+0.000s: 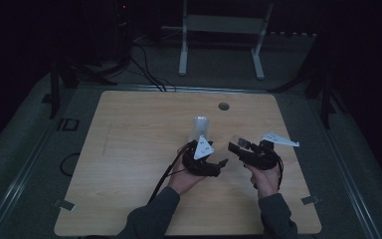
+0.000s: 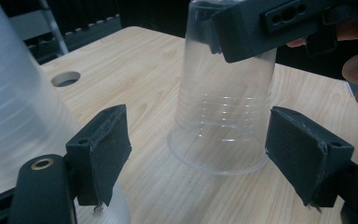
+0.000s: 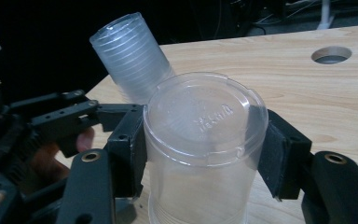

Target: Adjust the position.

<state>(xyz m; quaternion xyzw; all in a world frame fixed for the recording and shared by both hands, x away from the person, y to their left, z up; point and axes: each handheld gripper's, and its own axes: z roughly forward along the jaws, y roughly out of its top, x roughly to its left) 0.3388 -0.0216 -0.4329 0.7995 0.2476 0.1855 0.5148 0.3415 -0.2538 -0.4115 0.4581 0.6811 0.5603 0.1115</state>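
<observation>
A single clear plastic cup stands upside down on the wooden table, rim on the wood. My right gripper is shut on its upper wall, one pad on each side. In the left gripper view the same cup stands just past my left gripper, whose jaws are spread wide with nothing between them. A frosted stack of nested cups stands right beside the left gripper, outside its left jaw. In the right gripper view the stack rises behind the held cup.
A round cable hole lies in the table's far middle. A white metal frame stands on the dark floor beyond the table, with cables beside it. Bare wood spreads on the table's left half.
</observation>
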